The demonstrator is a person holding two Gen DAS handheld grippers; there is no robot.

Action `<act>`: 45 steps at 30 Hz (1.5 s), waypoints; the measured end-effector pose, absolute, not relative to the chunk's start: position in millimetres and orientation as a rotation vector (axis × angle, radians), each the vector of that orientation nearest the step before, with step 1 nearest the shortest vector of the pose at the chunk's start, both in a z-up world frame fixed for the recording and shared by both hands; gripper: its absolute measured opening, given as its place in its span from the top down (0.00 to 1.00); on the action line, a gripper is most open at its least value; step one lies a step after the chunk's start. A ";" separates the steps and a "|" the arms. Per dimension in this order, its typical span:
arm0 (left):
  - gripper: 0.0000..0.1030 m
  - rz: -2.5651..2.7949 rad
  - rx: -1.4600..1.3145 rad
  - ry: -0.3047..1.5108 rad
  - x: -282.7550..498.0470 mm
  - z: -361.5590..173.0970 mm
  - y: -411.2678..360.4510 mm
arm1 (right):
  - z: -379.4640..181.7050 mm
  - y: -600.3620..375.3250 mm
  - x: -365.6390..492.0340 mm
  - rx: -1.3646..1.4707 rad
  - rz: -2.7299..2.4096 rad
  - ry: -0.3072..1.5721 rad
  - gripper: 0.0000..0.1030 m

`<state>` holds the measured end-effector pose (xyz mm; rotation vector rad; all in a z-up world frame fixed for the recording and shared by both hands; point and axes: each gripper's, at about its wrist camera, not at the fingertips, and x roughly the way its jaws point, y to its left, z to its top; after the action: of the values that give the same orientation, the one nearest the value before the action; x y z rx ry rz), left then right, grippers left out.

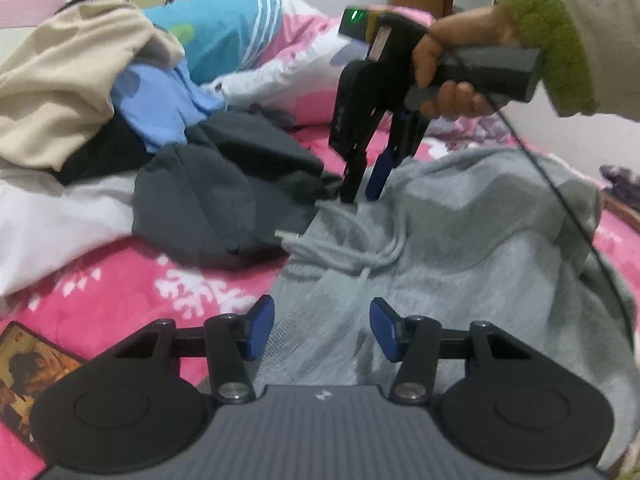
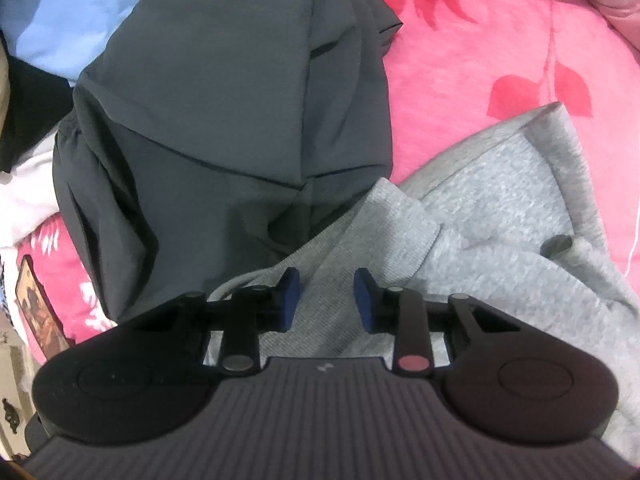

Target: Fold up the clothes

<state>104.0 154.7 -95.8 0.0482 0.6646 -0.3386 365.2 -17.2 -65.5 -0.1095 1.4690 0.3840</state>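
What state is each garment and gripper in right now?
Light grey knit sweatpants: spread on the bed, unfolded, drawstring loose.
Dark grey smooth garment: crumpled, unfolded.
Beige garment: heaped, unfolded.
Left gripper: open over the sweatpants.
Right gripper: fingers apart at the waistband.

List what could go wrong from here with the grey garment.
1. The right gripper comes down on the grey garment right where the dark garment overlaps its edge; it may pinch both.
2. The drawstring lies loose near those fingertips and could be caught instead of the fabric.
3. The left gripper is open with nothing held, so a one-sided lift may bunch the cloth.
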 end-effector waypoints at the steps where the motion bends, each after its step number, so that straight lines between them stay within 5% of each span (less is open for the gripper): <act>1: 0.48 -0.336 0.039 0.675 106.3 -98.1 155.1 | -65.4 -19.7 364.8 -0.081 0.395 1.455 0.87; 3: 0.50 -0.334 0.019 0.672 105.9 -97.3 157.5 | -62.4 -23.8 360.4 -0.048 0.409 1.415 1.00; 12: 0.75 -0.334 -0.014 0.642 97.1 -94.3 161.8 | -42.3 -53.3 333.8 0.073 0.435 1.273 1.00; 19: 0.78 -0.368 0.031 0.559 79.0 -83.7 152.4 | -51.4 -45.3 348.7 0.081 0.455 1.345 0.97; 21: 0.78 -0.400 0.034 0.532 74.5 -80.7 149.1 | -53.5 -37.6 355.3 0.060 0.433 1.377 0.92; 23: 0.78 -0.423 0.050 0.510 71.0 -79.4 144.3 | -61.2 -26.4 363.1 0.022 0.422 1.426 0.69; 27: 0.78 -0.467 0.059 0.485 68.1 -79.6 138.1 | -70.0 -0.6 369.5 -0.112 0.403 1.476 0.62; 45: 0.81 -0.573 0.038 0.466 59.7 -89.6 130.9 | -84.8 -1.8 371.7 -0.142 0.327 1.499 0.54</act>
<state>59.7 130.9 -89.6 0.0378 0.4657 -0.5726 371.7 -1.8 -84.8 -0.1417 1.4988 0.3272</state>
